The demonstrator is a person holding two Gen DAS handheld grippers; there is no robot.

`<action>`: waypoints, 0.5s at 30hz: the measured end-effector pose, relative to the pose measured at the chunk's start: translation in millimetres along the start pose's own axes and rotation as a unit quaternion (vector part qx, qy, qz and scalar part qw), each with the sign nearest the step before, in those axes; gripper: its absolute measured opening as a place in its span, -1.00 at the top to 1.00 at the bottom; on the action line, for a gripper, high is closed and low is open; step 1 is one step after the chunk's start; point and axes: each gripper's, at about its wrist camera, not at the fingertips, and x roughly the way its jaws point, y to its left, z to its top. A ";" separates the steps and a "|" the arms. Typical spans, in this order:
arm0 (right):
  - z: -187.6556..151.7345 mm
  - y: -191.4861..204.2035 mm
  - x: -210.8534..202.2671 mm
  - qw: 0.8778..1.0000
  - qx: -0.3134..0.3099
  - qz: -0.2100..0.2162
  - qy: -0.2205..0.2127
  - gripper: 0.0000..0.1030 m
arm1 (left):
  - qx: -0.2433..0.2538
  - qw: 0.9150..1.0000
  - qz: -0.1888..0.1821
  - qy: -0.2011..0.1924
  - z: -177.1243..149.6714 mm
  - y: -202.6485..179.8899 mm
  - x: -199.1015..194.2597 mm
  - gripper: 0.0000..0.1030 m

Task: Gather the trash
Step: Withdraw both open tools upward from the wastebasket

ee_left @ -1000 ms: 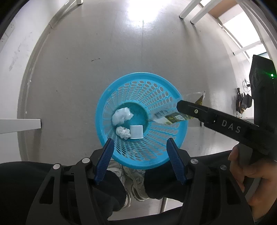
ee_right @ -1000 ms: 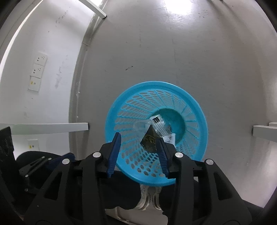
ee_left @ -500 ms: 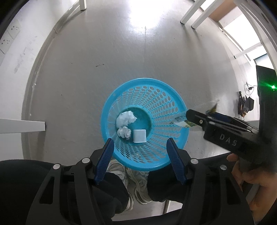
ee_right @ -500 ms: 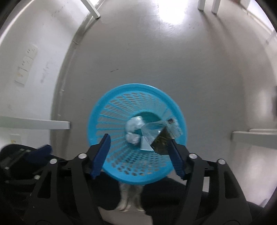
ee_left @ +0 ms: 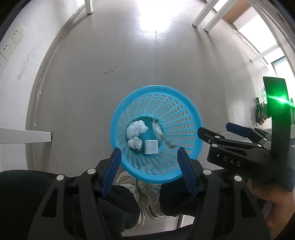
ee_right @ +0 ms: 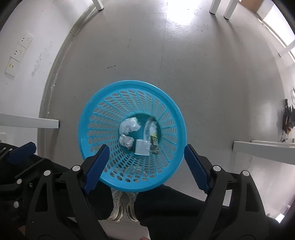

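Perforated glossy plastic basket [ee_right: 103, 118] holds crumpled paper [ee_right: 129, 126].

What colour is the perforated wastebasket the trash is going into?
Bright blue wastebasket, with rows of oval holes; the right wrist view shows it best.

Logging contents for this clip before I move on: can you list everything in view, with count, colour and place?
basket: 1, blue perforated plastic, on the grey floor below both tools
crumpled tissues: 2, white, at the basket bottom, left side
small cup: 1, white, basket bottom, near side
snack wrapper: 1, clear and dark with yellow print, inside the basket to the right of the cup
table legs: several, white, far edge and sides of the floor
wall sockets: a few, white, on the left wall
shoes: 2, light grey, under the basket's near rim
left tool: 1, black with blue pads, open
right tool: 1, black with blue pads, open, empty
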 end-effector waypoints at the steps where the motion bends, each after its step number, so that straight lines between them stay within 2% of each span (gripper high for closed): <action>1: 0.4 -0.3 -0.9 1.000 0.002 -0.003 0.001 -0.53 | 0.000 1.000 0.000 0.000 -0.5 0.5 0.1 -0.22; 8: -11.8 8.3 -15.7 1.000 -0.009 -0.028 -0.007 -0.53 | -0.004 1.000 0.009 -0.017 -2.8 3.6 -11.8 -0.22; 15: -40.9 19.3 -61.8 0.996 -0.045 -0.038 -0.063 -0.53 | 0.040 0.997 0.009 -0.069 -27.8 -6.3 -54.0 -0.25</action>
